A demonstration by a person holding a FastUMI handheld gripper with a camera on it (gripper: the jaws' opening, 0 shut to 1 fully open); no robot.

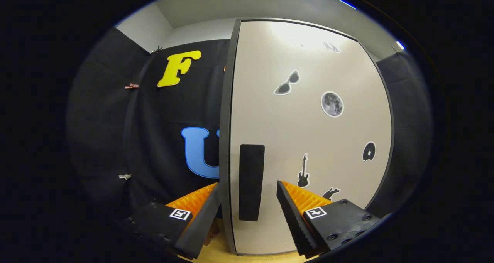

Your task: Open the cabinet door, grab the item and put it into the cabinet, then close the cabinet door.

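- Cabinet door [308,139] dead ahead, shut; dark handle [251,182] at 12 o'clock between fingers.
- Gripper [249,187] spread wide, straddling handle and door edge — no contact.
- Judgement: rigid, light panel; pinch handle mid-length.

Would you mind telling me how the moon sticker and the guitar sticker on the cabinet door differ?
The moon sticker is round and grey with a pale rim; the guitar sticker is a thin, upright black outline. The moon sticker sits high on the door, well beyond the tool; the guitar sticker sits low, just above the tool's right finger. Both lie flat on the door, right of the handle, which stands between the open fingers.
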